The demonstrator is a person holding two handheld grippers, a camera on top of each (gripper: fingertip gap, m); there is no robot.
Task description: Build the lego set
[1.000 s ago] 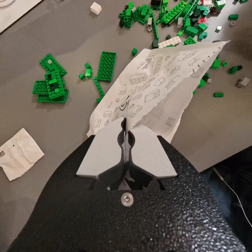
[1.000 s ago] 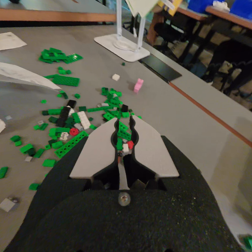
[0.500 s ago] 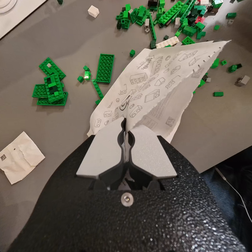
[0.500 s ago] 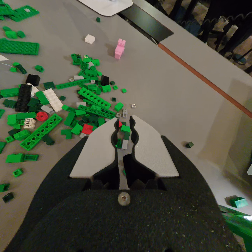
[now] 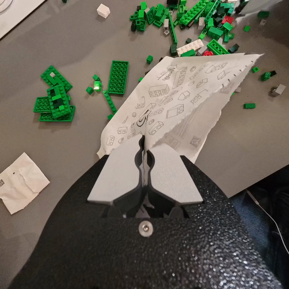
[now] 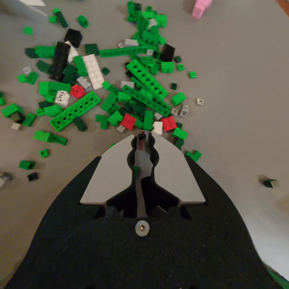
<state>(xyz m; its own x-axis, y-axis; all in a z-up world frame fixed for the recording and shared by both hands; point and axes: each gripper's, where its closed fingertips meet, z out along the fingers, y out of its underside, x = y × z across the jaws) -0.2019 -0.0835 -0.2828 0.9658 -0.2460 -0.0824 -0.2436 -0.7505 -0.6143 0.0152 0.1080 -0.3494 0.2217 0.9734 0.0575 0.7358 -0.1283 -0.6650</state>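
My left gripper (image 5: 143,138) is shut on a torn white paper bag (image 5: 179,97) printed with brick drawings and holds it up above the grey table. A partly built stack of green plates (image 5: 54,97) lies at the left, with a loose green plate (image 5: 118,77) beside it. My right gripper (image 6: 142,136) points down at the near edge of a pile of loose green, black, white and red bricks (image 6: 140,93). Its jaws stand a narrow gap apart. A tiny dark piece (image 6: 142,137) with a reddish stem lies between the tips, untouched by either finger.
A torn white bag scrap (image 5: 21,183) lies at the near left. A white cube (image 5: 103,11) and the brick pile (image 5: 187,18) lie at the far side. The table edge (image 5: 250,179) runs close on the right. A pink piece (image 6: 200,7) stands beyond the pile. The grippers' ends are close to 30 cm from one another. Between my left fingertips and the loose green plate (image 5: 118,77) there is roughly 15 cm.
My right gripper has tipped downward and moved in close over the brick pile; its jaw gap is unchanged. My left gripper has shifted only slightly, still holding the bag.
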